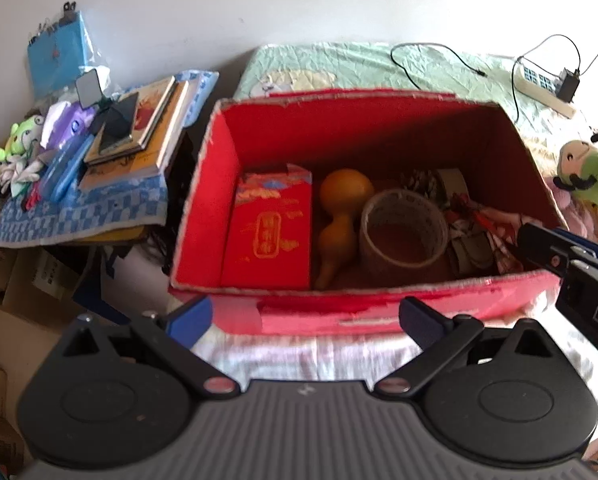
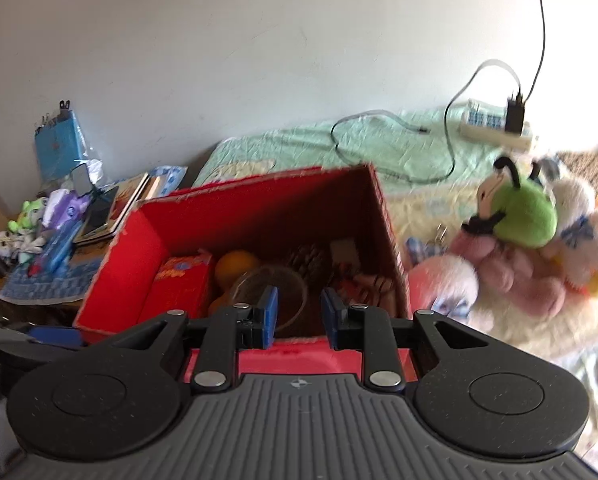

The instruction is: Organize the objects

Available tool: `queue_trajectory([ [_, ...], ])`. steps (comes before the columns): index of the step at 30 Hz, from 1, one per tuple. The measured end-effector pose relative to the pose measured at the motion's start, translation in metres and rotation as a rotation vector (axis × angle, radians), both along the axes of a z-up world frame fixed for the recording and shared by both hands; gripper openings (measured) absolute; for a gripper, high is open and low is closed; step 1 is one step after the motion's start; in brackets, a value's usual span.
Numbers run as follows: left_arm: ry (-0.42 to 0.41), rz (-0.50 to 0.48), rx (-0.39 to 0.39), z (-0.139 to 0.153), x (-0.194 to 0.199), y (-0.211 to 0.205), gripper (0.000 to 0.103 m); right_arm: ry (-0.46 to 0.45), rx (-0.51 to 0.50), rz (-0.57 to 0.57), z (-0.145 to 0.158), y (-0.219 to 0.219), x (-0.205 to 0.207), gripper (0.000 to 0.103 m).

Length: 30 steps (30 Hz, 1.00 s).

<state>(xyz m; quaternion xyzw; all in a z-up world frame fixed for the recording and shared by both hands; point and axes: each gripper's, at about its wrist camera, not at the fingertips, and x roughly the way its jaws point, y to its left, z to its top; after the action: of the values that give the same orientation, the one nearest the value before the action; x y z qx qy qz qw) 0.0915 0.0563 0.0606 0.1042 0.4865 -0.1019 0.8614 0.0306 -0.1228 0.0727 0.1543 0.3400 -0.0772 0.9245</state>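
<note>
An open red cardboard box stands on the bed. Inside lie a red packet box, an orange gourd, a roll of clear tape, a pine cone and patterned cloth items. My left gripper hangs open just before the box's near wall, empty. My right gripper is over the near wall, open with a narrower gap, nothing between its fingers. The right gripper's finger reaches over the box's right corner in the left wrist view.
A green and pink plush toy pile lies on the bed right of the box. A power strip and cables rest on the green quilt. A side table left holds books, toys and a blue case.
</note>
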Motion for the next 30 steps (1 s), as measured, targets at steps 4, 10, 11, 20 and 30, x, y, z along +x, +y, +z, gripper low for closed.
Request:
queue_trajectory([
  [4, 0.015, -0.019, 0.009, -0.004, -0.007, -0.004, 0.1, -0.009, 0.038, -0.009, 0.003, 0.001, -0.005, 0.027],
  [10, 0.038, -0.029, 0.014, -0.013, -0.012, -0.009, 0.1, 0.017, 0.051, -0.02, -0.004, -0.001, -0.012, 0.027],
  [11, 0.035, -0.031, 0.018, -0.013, -0.013, -0.01, 0.1, 0.018, 0.055, -0.023, -0.005, -0.002, -0.012, 0.027],
  [20, 0.065, -0.057, 0.033, -0.019, -0.015, -0.019, 0.1, 0.052, 0.069, -0.042, -0.009, -0.007, -0.017, 0.027],
  [30, 0.042, -0.059, 0.032, -0.013, -0.011, -0.023, 0.1, 0.062, 0.08, -0.036, -0.008, -0.012, -0.013, 0.027],
])
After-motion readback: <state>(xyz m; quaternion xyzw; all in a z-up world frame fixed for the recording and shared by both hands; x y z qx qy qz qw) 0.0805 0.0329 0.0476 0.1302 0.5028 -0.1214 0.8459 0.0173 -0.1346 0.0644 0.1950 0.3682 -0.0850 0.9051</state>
